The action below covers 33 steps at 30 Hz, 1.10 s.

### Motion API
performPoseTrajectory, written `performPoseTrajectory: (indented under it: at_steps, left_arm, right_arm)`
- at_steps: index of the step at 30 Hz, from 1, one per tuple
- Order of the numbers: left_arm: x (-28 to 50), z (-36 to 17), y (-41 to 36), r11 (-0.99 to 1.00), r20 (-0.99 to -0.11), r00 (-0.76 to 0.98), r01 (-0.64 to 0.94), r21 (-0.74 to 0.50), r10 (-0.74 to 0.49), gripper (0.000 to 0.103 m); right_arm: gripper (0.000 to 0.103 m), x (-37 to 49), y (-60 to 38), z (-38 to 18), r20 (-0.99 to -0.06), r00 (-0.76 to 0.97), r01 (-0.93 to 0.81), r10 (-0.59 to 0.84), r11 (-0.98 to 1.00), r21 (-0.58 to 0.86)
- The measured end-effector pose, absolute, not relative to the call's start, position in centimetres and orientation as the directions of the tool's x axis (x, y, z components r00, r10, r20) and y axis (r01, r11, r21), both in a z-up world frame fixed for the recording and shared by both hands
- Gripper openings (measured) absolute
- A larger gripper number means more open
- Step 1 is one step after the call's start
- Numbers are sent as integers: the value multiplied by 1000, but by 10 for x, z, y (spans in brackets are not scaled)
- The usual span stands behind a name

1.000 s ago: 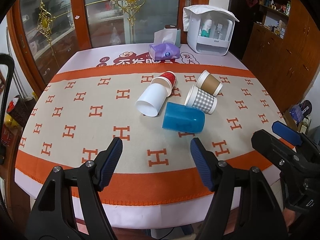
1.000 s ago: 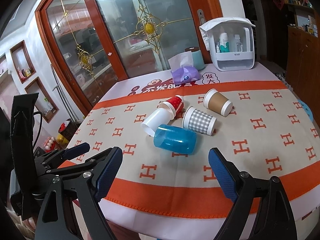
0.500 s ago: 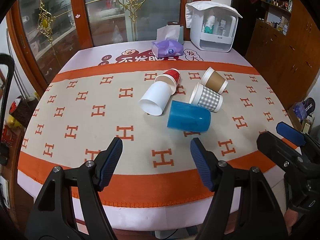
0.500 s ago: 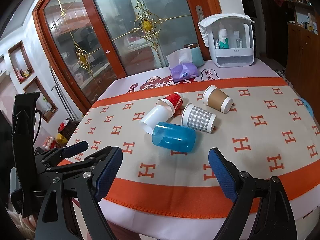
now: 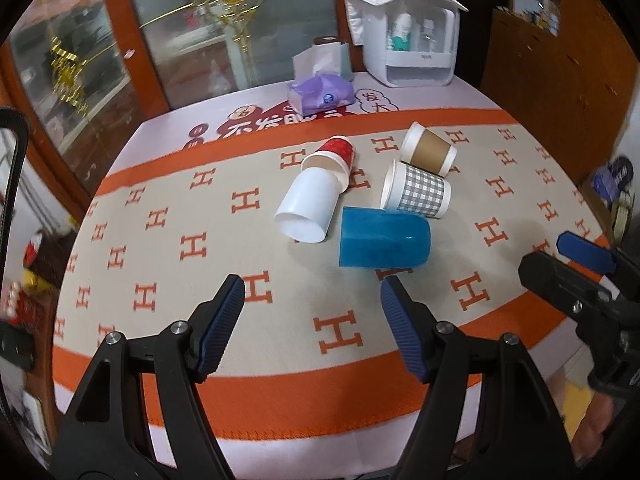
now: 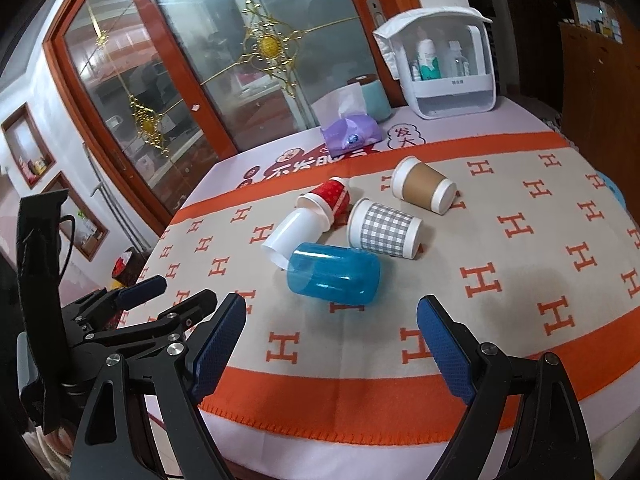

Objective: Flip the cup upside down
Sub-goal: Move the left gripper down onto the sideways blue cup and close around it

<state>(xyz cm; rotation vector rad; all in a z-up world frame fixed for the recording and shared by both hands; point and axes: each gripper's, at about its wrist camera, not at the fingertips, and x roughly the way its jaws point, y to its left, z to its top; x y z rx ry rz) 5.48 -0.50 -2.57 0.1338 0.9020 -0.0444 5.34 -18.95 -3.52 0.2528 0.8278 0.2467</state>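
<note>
Several cups lie on their sides mid-table: a blue plastic cup [image 5: 384, 242] [image 6: 334, 273] nearest me, a white cup [image 5: 310, 206] [image 6: 292, 232], a red cup [image 5: 332, 156] [image 6: 326, 196], a grey checked cup [image 5: 418, 192] [image 6: 384, 228] and a brown paper cup [image 5: 430, 152] [image 6: 424, 186]. My left gripper [image 5: 312, 328] is open and empty, above the cloth in front of the blue cup. My right gripper [image 6: 332, 344] is open and empty, near the front edge; it also shows at the right of the left wrist view [image 5: 576, 268].
The orange and beige cloth [image 5: 192, 248] [image 6: 520, 248] covers the table. A purple tissue pack [image 5: 320, 94] [image 6: 352, 134], a teal roll [image 6: 374, 98] and a white organiser box [image 5: 408, 52] [image 6: 444, 68] stand at the back. Glass doors rise behind; a wooden cabinet is on the right.
Both grippers have moved forward and a little lower toward the cups, which now look larger. The cups have not moved. Both grippers stay open.
</note>
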Motion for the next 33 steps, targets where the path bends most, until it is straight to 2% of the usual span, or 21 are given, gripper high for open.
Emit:
performPoseTrajectory:
  at_steps: [4,9,17,26,33]
  left_arm:
    - [75,-32,-11,975,-819,573,191,111,-19,68]
    - [106,-43,-24,932,-852,522,322,167,-28,72]
    - [168,-72,-50,841,-899,437,496,216,-27,73]
    - [181,-101,-94,617,-924,381,734,284,-28,73]
    - [170,-127,-128,415,-929,369,844,340,12,73]
  right_arm:
    - [88,69,-197,-44,-702,643,-84,307,939,334]
    - [75,94,-207,-63,-725,608,-39,325,924,381]
    - [70,134,-231,-109,-754,533,82,384,864,497]
    - [69,153,-242,-155,-790,458,144,407,843,518]
    - [69,157,-245,-172,-795,440,163,417,834,528]
